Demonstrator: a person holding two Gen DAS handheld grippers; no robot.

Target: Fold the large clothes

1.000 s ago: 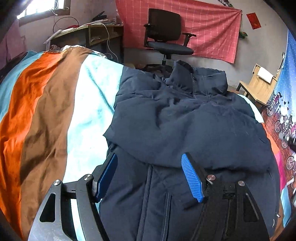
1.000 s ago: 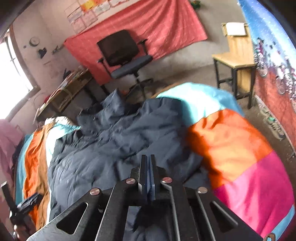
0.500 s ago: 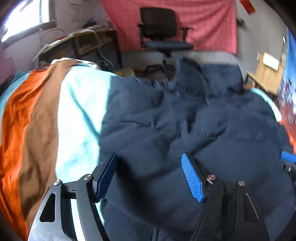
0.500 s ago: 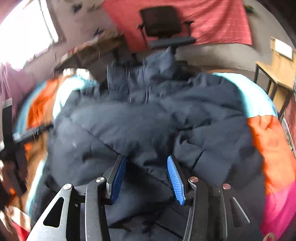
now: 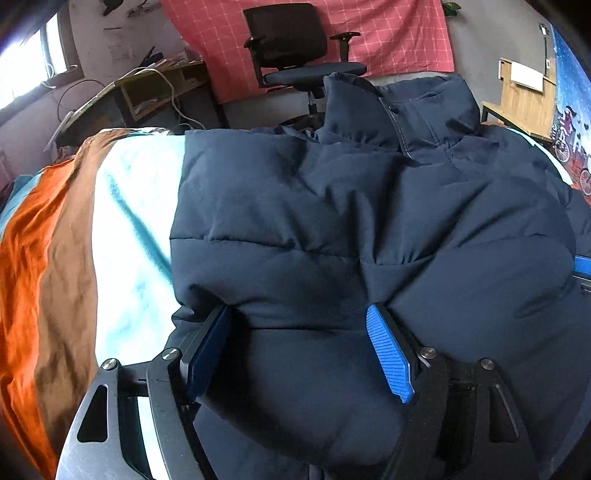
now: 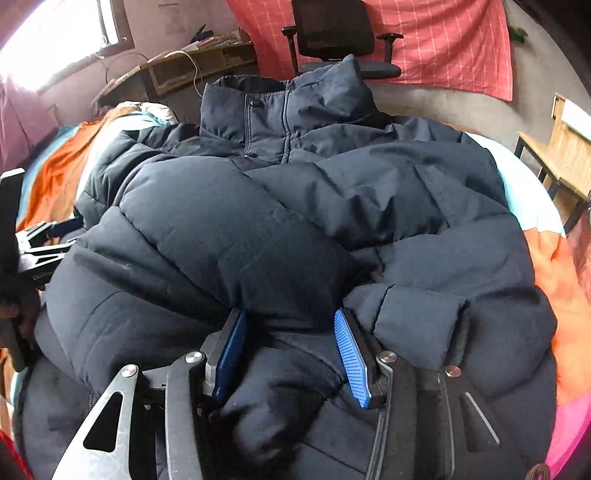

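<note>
Left wrist view looks down over a dark navy puffer jacket spread on a bed. The bedspread under it has wide stripes of orange, brown and pale blue. The jacket lies front up, with its stand-up collar at the far end, toward a black office chair and a red checked cloth hung on the wall. A cluttered wooden desk stands at the far left.

The left gripper hovers low over the near part of the jacket. Its blue pads stand wide apart and are opening a little further; padded fabric bulges up between them, but the pads do not press on it.

Right wrist view shows the same jacket from the other side, its sleeves folded in across the chest and one cuff lying just beside the right gripper. That gripper's jaws are partly apart, with a fold of dark fabric sitting loosely between the blue pads; nothing is clamped. A wooden chair stands at the far right, and the left gripper's metal frame shows at the left edge.
</note>
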